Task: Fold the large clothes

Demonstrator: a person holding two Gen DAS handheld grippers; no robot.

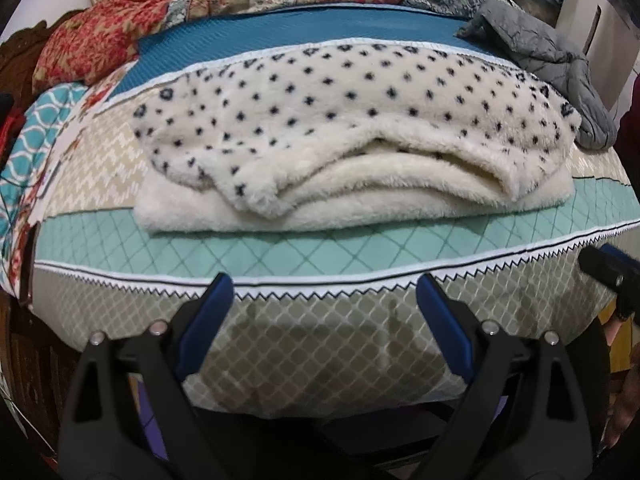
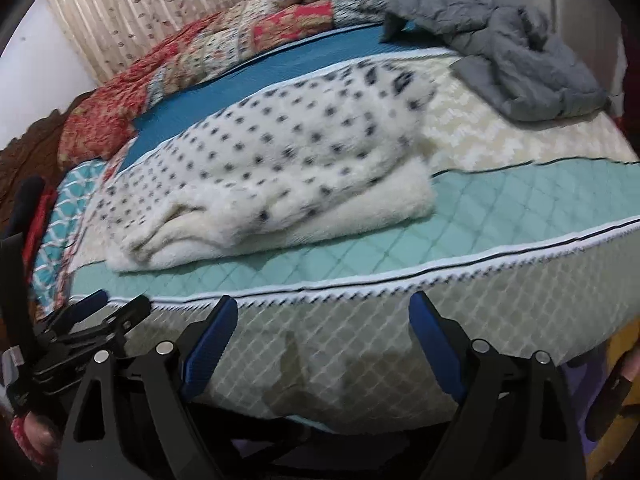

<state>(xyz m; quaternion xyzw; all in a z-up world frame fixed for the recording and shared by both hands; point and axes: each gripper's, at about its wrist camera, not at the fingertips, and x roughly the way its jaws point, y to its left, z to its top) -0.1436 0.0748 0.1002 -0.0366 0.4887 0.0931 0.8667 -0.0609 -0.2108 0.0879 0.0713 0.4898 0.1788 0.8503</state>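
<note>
Both grippers hanging spread and empty off the bed's near edge

The left gripper (image 1: pixel 324 300) is facing the folded spotted fleece (image 1: pixel 352 136) squarely, its long axis lying crosswise on the bed (image 1: pixel 320 252); from the right gripper (image 2: pixel 323 330) it is sitting ahead-left, so the left looks nearer.

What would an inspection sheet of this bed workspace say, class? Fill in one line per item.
Surface: quilted bedspread with teal and beige bands over the bed.
Job's things: cream spotted fleece garment lying folded in layers mid-bed.
Clutter: crumpled grey jacket at the far right; red floral quilt bunched at the far side.
Grippers: left gripper open and empty, short of the bed edge; right gripper likewise.
Cables: nothing seen.
Surroundings: pleated curtain behind the bed.
</note>
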